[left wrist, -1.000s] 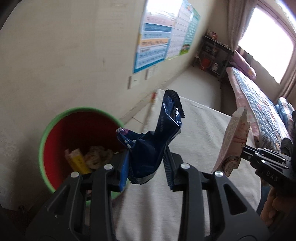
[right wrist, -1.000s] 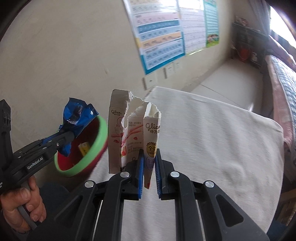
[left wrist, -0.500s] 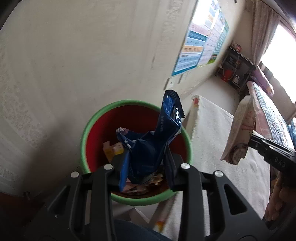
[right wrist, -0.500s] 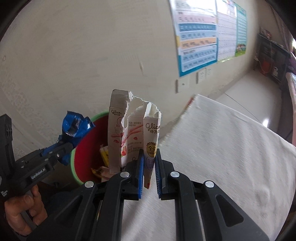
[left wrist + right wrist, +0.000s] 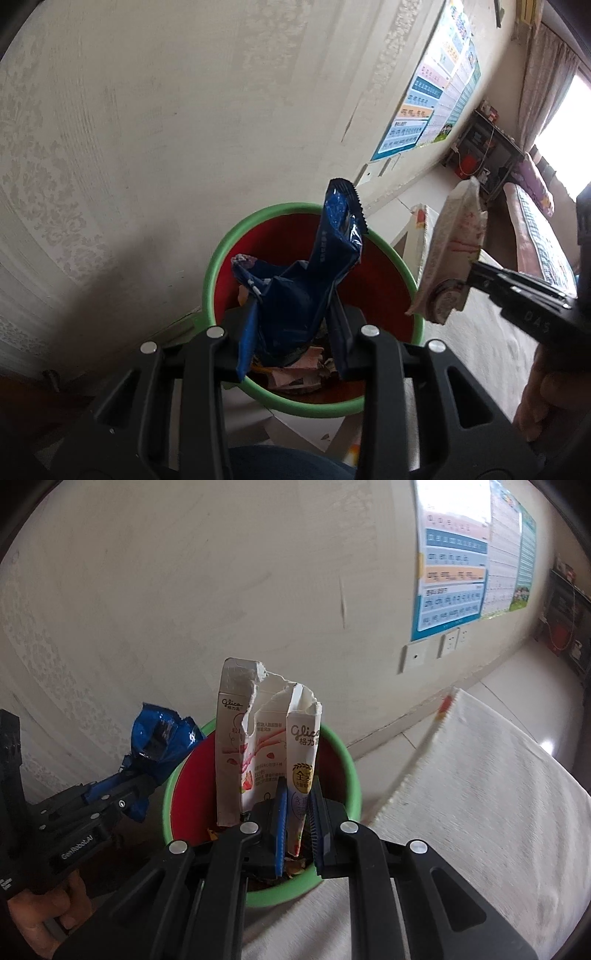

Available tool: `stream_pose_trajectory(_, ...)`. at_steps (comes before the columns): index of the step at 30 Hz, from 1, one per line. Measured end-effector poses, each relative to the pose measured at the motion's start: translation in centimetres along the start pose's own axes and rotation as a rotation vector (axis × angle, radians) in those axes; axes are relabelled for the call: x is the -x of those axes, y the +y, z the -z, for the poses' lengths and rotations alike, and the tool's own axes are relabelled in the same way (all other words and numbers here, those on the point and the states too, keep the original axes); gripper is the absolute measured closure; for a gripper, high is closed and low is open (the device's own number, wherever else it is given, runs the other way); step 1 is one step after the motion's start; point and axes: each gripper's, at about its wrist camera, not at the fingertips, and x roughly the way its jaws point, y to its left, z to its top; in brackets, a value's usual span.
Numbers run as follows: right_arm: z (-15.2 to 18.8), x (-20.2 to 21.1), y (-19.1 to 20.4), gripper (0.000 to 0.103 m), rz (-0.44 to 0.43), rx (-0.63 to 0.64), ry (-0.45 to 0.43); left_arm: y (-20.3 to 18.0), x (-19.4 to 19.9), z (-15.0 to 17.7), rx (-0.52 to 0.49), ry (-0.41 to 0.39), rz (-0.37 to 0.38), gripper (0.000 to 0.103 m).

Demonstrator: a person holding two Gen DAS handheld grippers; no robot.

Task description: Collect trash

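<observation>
In the left wrist view, the left gripper has its jaws set narrow and clamped on a crumpled blue foil wrapper, whose serrated end stands up toward 12 o'clock. Directly behind the wrapper sits a round bin, red inside with a green rim; paper scraps lie at its bottom, showing between the fingers. The bin stands against a pale patterned wall. At 3 o'clock the right gripper comes in from the frame edge, pinching a torn white snack box that hangs just past the bin's right rim. A hand shows at 4 o'clock under that gripper. A cream cloth-covered surface lies beneath it, and posters hang on the wall toward 1 o'clock.

In the right wrist view, the right gripper is nearly closed, its blue pads squeezing the lower edge of the snack box, which stands upright with its ragged torn top at 12 o'clock and the word Glico printed on it. The box is over the bin, whose green rim curves round behind it. At 9 o'clock the left gripper holds the blue wrapper at the bin's left rim, with a hand gripping its handle at 8 o'clock. The cloth-covered surface fills 4 o'clock, touching the bin's right side, and the posters with wall sockets below sit at 1 o'clock.
</observation>
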Motion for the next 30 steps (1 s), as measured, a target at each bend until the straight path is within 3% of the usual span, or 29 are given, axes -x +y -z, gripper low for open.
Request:
stream_pose_trajectory(6,0.4,-2.2,0.8,0.091,0.001,0.017,0.040,0.6,-0.7,-0.3,0.024,0.007,0.026,0.070)
stream_pose_trajectory(10,0.8,-3.5,0.9,0.088,0.000,0.022,0.061,0.6,-1.0,-0.5,0.028,0.000,0.053,0.062)
stream_pose_trajectory(11,0.9,-3.7,0.9,0.085,0.002,0.023,0.063,0.5,-1.0,-0.5,0.026,-0.002,0.063,0.058)
stream_pose_trajectory(13,1.0,-3.8,0.8,0.066,0.005,0.025,0.062,0.7,-1.0,-0.4,0.029,-0.008,0.071,0.045)
stream_pose_trajectory(15,1.0,-3.7,0.7,0.046,0.010,0.023,0.051,0.8,-0.7,-0.2,0.038,-0.022,0.069,0.025)
stream_pose_trajectory(18,1.1,-3.4,0.2,0.029,0.027,0.020,0.036,1.1,-0.4,0.0,0.050,-0.031,0.059,0.012)
stream_pose_trajectory(24,1.8,-2.0,-1.1,0.013,0.052,0.004,0.025,0.4,-0.1,0.2,0.043,-0.032,0.050,0.006)
stream_pose_trajectory(30,3.2,0.6,-2.8,0.010,0.077,-0.030,0.006,-1.7,0.7,1.1,0.016,-0.027,0.055,0.006)
